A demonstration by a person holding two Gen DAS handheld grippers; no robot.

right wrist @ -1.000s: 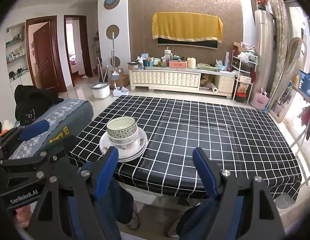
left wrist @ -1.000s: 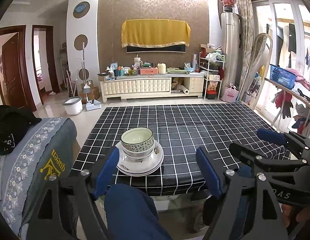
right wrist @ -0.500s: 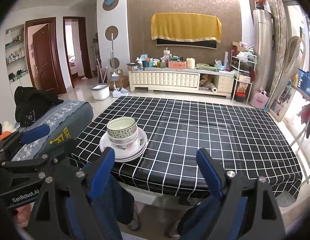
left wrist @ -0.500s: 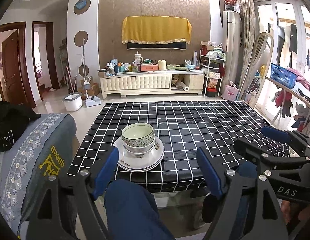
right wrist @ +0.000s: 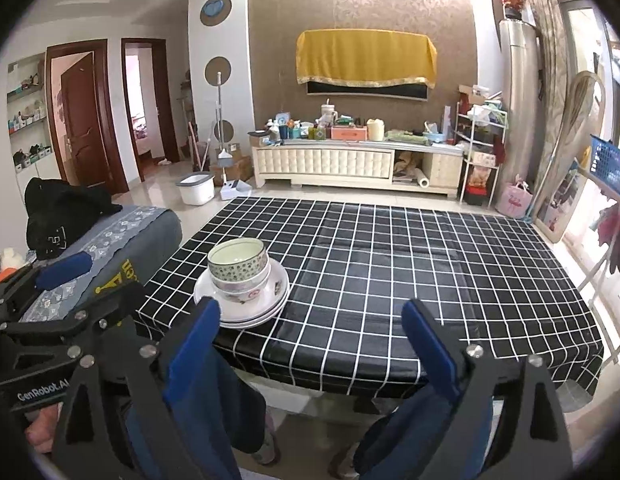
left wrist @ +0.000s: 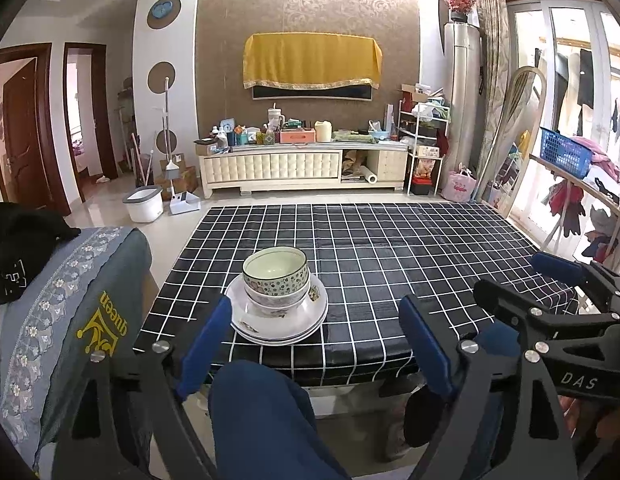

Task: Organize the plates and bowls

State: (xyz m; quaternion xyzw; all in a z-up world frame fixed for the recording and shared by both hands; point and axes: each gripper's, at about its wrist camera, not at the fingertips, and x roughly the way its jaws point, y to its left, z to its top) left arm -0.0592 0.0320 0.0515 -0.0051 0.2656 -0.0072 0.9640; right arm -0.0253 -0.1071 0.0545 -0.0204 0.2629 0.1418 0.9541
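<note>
1. The tabletop point(left wrist: 390, 256) wears a black cloth with a white grid, and one stack of dishes sits near its front left corner.
2. The stack has white plates point(left wrist: 278, 322) at the bottom, a white bowl with a floral print point(left wrist: 275, 305) on them, and a bowl with a green patterned band point(left wrist: 276, 272) nested on top; its pale inside looks empty.
3. How many plates lie in the stack cannot be told for sure; at least two rims show in the right wrist view point(right wrist: 245, 320).
4. The left hand-held gripper point(left wrist: 316, 344) hangs in front of the tabletop's near edge with its blue-padded fingers point(left wrist: 205, 344) spread wide and nothing between them, so it is released.
5. In the left wrist view the stack lies just beyond that left finger pad, apart from it.
6. The right hand-held gripper point(right wrist: 310, 344) is likewise released, its fingers wide apart and empty, short of the tabletop's edge.
7. In the right wrist view the stack sits beyond the left finger pad point(right wrist: 193, 344), and the pad's tip overlaps the plates' near rim in the picture; contact cannot be told.
8. Each gripper shows at the edge of the other's view.
9. The person's legs in blue trousers point(left wrist: 261, 420) appear below the left gripper.
10. A grey cover with yellow lettering point(left wrist: 69, 320) lies to the left of the tabletop.
</note>
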